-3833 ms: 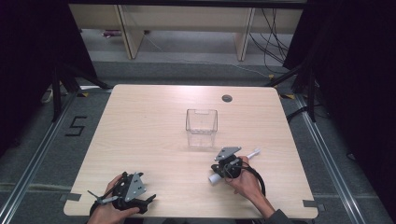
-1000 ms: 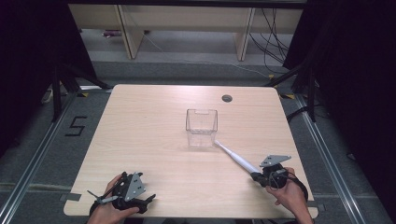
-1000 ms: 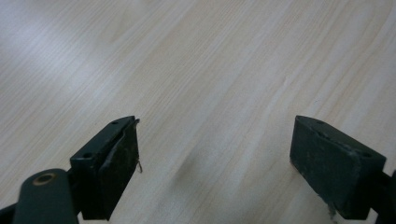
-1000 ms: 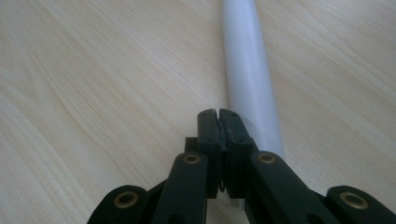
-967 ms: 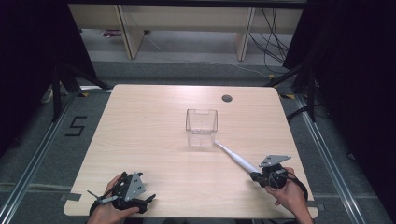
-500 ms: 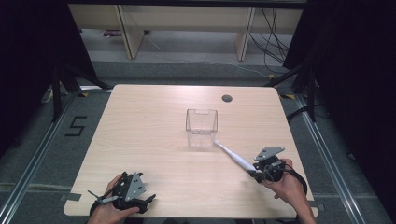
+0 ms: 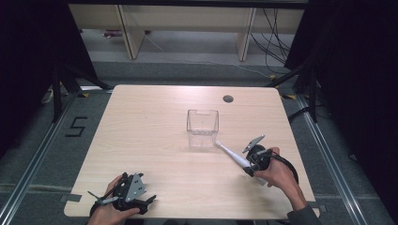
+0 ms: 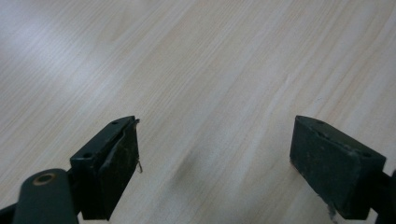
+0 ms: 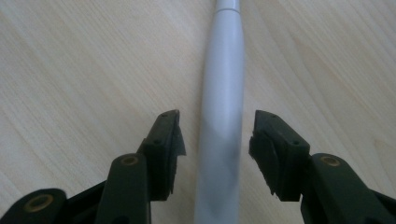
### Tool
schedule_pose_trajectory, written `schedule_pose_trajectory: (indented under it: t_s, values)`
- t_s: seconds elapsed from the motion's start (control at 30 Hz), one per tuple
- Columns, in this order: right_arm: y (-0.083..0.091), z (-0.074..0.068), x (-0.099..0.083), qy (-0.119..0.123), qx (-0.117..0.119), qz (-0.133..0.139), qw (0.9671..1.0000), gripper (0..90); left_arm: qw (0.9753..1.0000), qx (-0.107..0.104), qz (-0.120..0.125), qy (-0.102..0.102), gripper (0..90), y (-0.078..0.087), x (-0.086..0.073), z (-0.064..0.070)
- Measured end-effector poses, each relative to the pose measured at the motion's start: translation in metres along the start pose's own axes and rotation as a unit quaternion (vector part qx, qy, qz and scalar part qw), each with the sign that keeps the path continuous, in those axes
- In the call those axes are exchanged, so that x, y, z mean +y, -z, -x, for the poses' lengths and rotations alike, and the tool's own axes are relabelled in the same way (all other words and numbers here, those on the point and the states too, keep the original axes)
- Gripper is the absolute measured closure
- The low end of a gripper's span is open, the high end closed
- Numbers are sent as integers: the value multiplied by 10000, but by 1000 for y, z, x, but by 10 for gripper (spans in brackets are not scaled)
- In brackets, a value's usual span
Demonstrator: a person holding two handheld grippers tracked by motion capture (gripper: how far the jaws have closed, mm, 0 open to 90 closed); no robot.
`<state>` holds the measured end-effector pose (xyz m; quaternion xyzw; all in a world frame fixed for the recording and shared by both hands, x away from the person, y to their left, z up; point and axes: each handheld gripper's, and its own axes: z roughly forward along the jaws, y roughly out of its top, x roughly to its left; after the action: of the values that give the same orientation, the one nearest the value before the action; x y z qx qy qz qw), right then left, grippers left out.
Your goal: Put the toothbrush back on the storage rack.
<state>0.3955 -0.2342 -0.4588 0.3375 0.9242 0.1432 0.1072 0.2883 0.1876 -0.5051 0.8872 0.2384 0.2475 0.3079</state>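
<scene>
The toothbrush [image 7: 232, 156] lies on the table [image 7: 155, 136], its long axis running from the right tool [image 7: 254, 165] up toward the clear box [image 7: 202, 127], head just beside the box's near corner. The handle sits between the right tool's parted jaws, not gripped. The left tool [image 7: 123, 194], well off from the box, gapes empty.
</scene>
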Motion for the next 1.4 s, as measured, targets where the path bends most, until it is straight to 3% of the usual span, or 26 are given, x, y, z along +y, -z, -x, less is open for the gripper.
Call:
schedule_pose_trajectory:
  t_s: [0.1, 0.37, 0.47, 0.57, 0.63, 0.67, 0.77, 0.83, 0.9, 0.93, 0.97, 1.0, 1.1, 1.2, 1.23, 1.4]
  values:
    - [-6, 2, 6, 67, 7, -197, 9998, 528, 10000, 2, -6, 4, 151, 0, 0, 0]
    - [-14, 6, 15, 119, 81, -369, 9992, 546, 10000, -45, -18, 14, 151, 0, 0, 0]
    - [-18, 8, 23, 318, 130, -494, 9982, 587, 10000, -49, -24, 8, 151, 0, 0, 0]
    - [-20, 7, 27, 253, 90, -652, 9975, 595, 10000, 67, 17, -51, 151, 0, 0, -1]
    - [-22, 12, 30, 398, 192, -661, 9968, 620, 10000, 24, 9, -62, 151, 1, 0, -1]
    - [-23, 11, 31, 289, 189, -716, 9968, 621, 10000, 26, 17, -52, 151, 0, 0, -1]
    - [-25, 14, 35, 263, 180, -898, 9955, 621, 10000, 63, 24, -45, 151, 0, 0, -1]
    - [-29, 18, 37, 466, 245, -930, 9943, 633, 10000, 63, 25, -39, 151, 0, 0, -1]
    - [-31, 17, 38, 325, 273, -991, 9942, 643, 10000, 82, 25, -51, 151, 0, 0, -1]
    - [-32, 18, 39, 421, 291, -1039, 9933, 649, 10000, 70, 26, -57, 151, 0, 0, -1]
    - [-32, 16, 39, 218, 364, -1082, 9932, 651, 10000, 29, 13, -40, 151, 0, 0, -1]
    - [-32, 18, 39, 268, 290, -1115, 9930, 653, 10000, 17, -13, 4, 151, 0, 0, 0]
    - [-33, 21, 40, 293, 377, -1169, 9920, 656, 10000, -3, -9, 9, 151, 0, 0, 0]
    - [-35, 21, 43, 224, 449, -1232, 9911, 656, 10000, -4, -2, 9, 151, 0, 0, 0]
    - [-34, 19, 45, 136, 390, -1389, 9894, 656, 10000, 37, 32, -36, 151, 0, 0, -1]
    - [-36, 19, 49, 177, 421, -1465, 9882, 660, 10000, -2, -12, -6, 151, 1, 0, -1]
